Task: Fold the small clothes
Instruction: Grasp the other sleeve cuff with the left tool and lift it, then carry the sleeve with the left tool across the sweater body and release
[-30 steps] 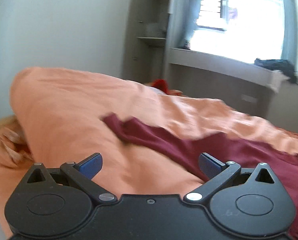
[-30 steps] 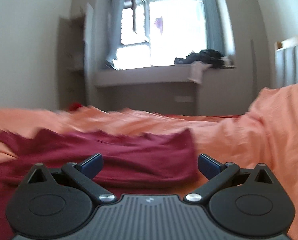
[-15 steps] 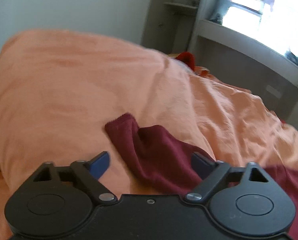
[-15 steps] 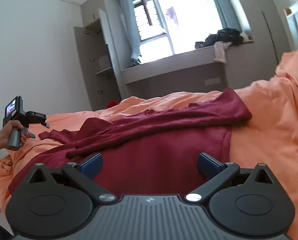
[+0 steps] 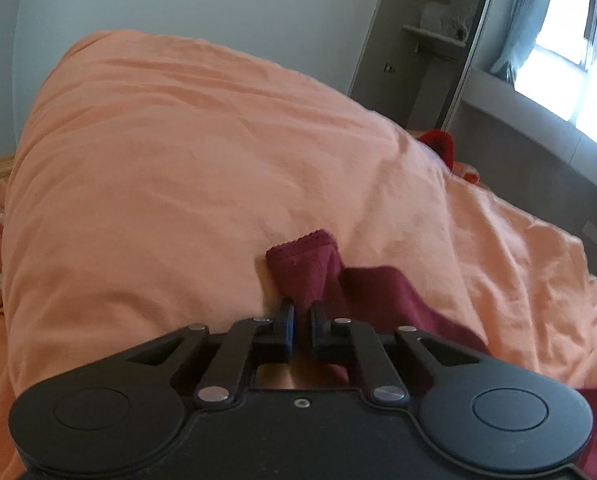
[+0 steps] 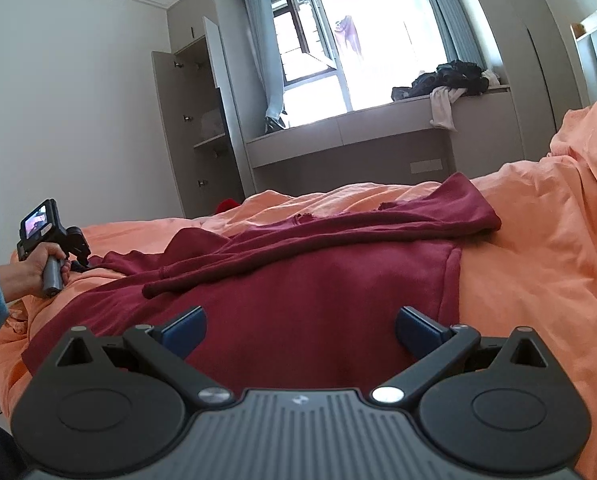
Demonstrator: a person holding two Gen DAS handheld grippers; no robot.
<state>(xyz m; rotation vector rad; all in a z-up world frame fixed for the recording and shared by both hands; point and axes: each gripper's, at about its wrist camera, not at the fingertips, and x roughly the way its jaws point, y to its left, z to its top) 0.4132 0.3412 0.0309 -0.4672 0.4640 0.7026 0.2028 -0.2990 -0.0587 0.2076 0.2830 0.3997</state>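
Observation:
A dark red long-sleeved garment (image 6: pixel 318 288) lies spread on the orange duvet (image 6: pixel 538 240), one sleeve folded across its body. In the left wrist view my left gripper (image 5: pixel 301 308) is shut on the end of the other sleeve (image 5: pixel 302 256), just behind its frilled cuff, which rests against the duvet's bulge. My right gripper (image 6: pixel 300 326) hangs open just over the garment's body, with nothing between its fingers. At the far left of the right wrist view, a person's hand (image 6: pixel 38 268) holds the left device at the sleeve's end.
The orange duvet (image 5: pixel 178 160) rises in a high mound behind the sleeve. A red item (image 5: pixel 438 144) lies at the bed's far edge. An open wardrobe (image 6: pixel 194 128) and a window ledge with dark clothes (image 6: pixel 450 80) stand beyond the bed.
My left gripper came up to the sleeve's end and its jaws went from wide open to shut on it. The right gripper drew nearer over the garment's body and stayed open.

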